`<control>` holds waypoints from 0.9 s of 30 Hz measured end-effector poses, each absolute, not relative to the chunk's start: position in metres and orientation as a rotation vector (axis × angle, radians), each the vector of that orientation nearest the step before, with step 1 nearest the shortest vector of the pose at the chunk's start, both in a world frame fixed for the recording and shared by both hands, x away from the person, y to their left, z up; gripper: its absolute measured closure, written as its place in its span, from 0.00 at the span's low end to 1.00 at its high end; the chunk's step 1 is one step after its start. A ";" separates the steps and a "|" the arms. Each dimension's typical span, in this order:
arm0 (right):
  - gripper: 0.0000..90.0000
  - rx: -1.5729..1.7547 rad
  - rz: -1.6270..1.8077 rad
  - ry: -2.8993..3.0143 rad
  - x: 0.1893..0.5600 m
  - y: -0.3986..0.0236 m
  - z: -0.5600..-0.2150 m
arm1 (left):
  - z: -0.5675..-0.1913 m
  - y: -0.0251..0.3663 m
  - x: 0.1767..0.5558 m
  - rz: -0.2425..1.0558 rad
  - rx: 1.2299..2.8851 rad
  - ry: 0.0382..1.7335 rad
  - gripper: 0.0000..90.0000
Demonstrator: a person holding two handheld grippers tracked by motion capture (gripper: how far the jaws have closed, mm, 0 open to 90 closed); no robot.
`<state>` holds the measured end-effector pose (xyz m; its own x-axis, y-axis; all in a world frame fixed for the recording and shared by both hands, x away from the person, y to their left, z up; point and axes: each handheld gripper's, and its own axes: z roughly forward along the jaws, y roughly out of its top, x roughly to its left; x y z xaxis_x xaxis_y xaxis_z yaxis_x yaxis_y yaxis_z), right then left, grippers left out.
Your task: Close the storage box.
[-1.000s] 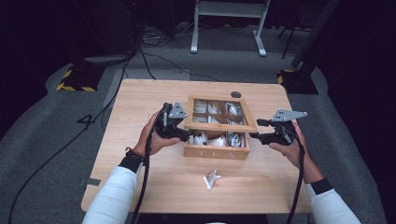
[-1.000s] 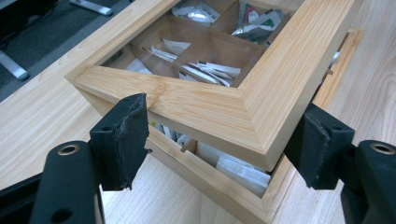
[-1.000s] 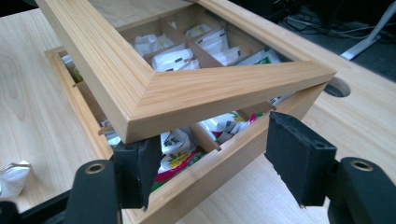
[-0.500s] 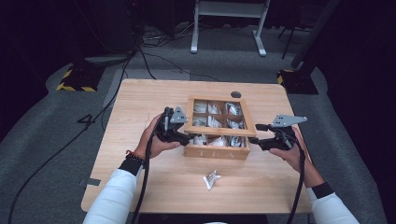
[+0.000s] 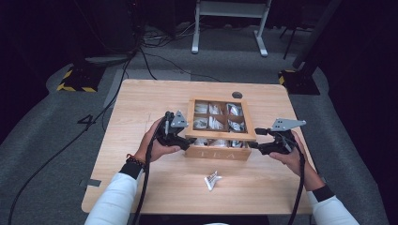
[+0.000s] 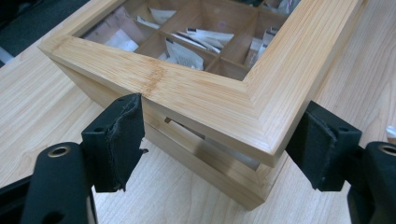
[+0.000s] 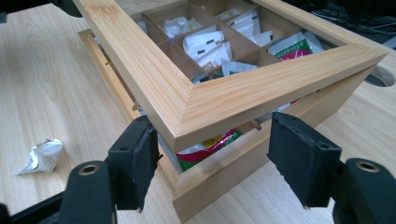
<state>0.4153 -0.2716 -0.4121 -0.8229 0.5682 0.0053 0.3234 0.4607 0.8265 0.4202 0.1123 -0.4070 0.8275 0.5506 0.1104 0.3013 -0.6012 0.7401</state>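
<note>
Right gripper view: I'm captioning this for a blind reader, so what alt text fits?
An open gripper straddles the front corner of a wooden tea box whose framed lid is raised slightly, tea bags visible in its compartments. A crumpled wrapper lies on the table.

Crumpled wrapper lies on table before tea box.

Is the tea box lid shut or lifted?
Lifted slightly: the lid sits above the box base with a visible gap at the front corners, tea packets showing through.

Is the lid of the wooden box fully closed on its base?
No, in the right gripper view the lid is raised at its front corner, with a gap above the base that shows a tea packet.
</note>
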 end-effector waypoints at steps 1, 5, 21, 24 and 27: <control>0.38 0.769 1.286 2.444 0.415 -0.271 -0.414 | -0.408 0.112 0.420 0.419 2.249 0.623 0.26; 0.38 0.762 1.285 2.450 0.414 -0.269 -0.413 | -0.410 0.113 0.420 0.405 2.245 0.627 0.27; 0.39 0.765 1.249 2.485 0.409 -0.267 -0.425 | -0.421 0.113 0.417 0.381 2.284 0.612 0.26; 0.39 0.764 1.235 2.492 0.409 -0.267 -0.427 | -0.423 0.113 0.416 0.380 2.295 0.609 0.26; 0.39 0.756 1.240 2.499 0.408 -0.268 -0.428 | -0.425 0.113 0.416 0.375 2.301 0.609 0.26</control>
